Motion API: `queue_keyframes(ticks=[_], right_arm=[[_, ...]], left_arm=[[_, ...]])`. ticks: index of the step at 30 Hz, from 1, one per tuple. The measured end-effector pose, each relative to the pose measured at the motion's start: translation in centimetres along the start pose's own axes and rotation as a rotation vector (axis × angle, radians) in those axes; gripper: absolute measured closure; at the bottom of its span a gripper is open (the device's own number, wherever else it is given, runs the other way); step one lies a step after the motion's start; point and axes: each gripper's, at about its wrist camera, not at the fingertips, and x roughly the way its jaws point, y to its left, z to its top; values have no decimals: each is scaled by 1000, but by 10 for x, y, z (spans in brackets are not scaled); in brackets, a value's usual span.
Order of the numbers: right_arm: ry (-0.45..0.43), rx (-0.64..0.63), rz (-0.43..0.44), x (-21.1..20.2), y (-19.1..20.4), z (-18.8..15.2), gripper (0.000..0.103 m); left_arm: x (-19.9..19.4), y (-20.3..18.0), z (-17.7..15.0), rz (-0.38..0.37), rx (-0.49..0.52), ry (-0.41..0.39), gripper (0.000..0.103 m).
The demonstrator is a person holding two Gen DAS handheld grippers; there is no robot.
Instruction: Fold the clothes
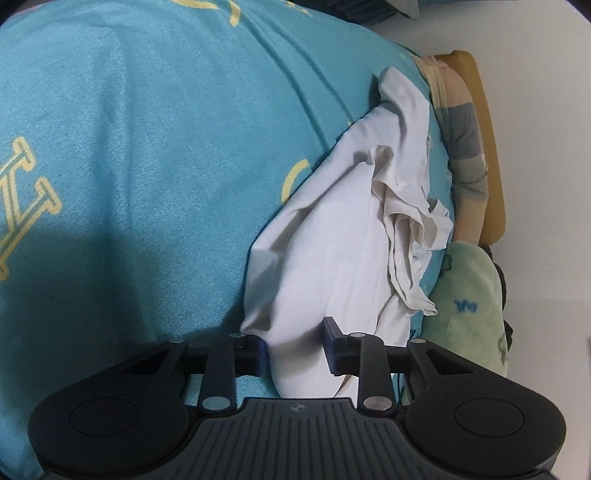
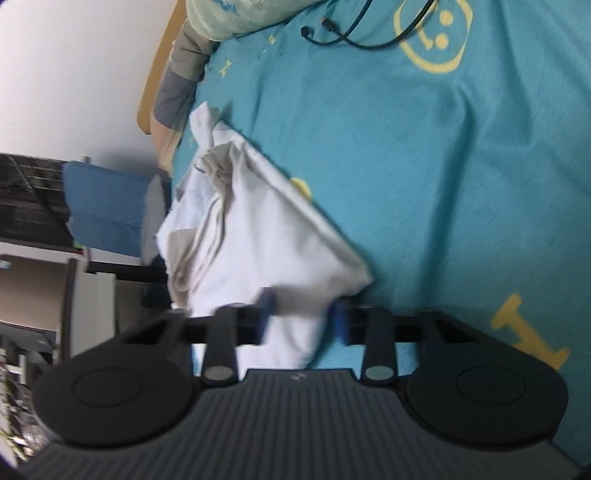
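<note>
A white garment lies bunched on the teal bedsheet near the bed's edge, with crumpled hems piled on its far side. In the left wrist view its near end runs between the fingers of my left gripper, which is shut on a thick bunch of the fabric. The right wrist view shows the same garment from the other side, drawn into a taut triangle. My right gripper is shut on its near corner, and this view is a little blurred by motion.
A pale green plush pillow and a grey checked cloth lie along the wooden bed frame. A black cable rests on the sheet. Beyond the bed's edge stand a blue chair and shelving.
</note>
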Motion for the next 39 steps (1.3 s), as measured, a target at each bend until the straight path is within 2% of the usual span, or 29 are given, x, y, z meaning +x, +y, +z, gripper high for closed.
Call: queue_keyframes(ticks=[1, 4, 10, 14, 17, 19, 22, 26, 29, 34, 36, 39], right_arm=[[-7, -8, 2, -2, 0, 0, 90], [-47, -72, 31, -11, 15, 3, 95], [-119, -208, 135, -46, 74, 18, 96], [-177, -319, 187, -85, 119, 23, 96], [-214, -381, 230, -123, 130, 15, 96], [-239, -424, 255, -151, 127, 1, 96], [-250, -444, 287, -186, 104, -27, 96], [-246, -430, 264, -213, 56, -64, 96], [-256, -386, 266, -220, 38, -75, 96], [-289, -453, 263, -217, 55, -72, 96], [-281, -449, 272, -205, 70, -55, 96], [-278, -467, 262, -177, 102, -27, 96]], left_arm=[[-2, -3, -1, -6, 10, -6, 87], [-12, -17, -2, -38, 58, -20, 92], [-54, -73, 2, -135, 166, -78, 94], [-98, -103, -17, -198, 274, -97, 95], [-132, -125, -32, -244, 356, -110, 95], [-152, -120, -50, -276, 374, -110, 95], [-172, -97, -82, -275, 394, -114, 95], [-183, -51, -117, -272, 337, -73, 95], [-183, -28, -126, -311, 278, -33, 95], [-177, -31, -111, -328, 249, -37, 95], [-170, -43, -96, -326, 233, -28, 95], [-153, -73, -66, -303, 275, -32, 93]])
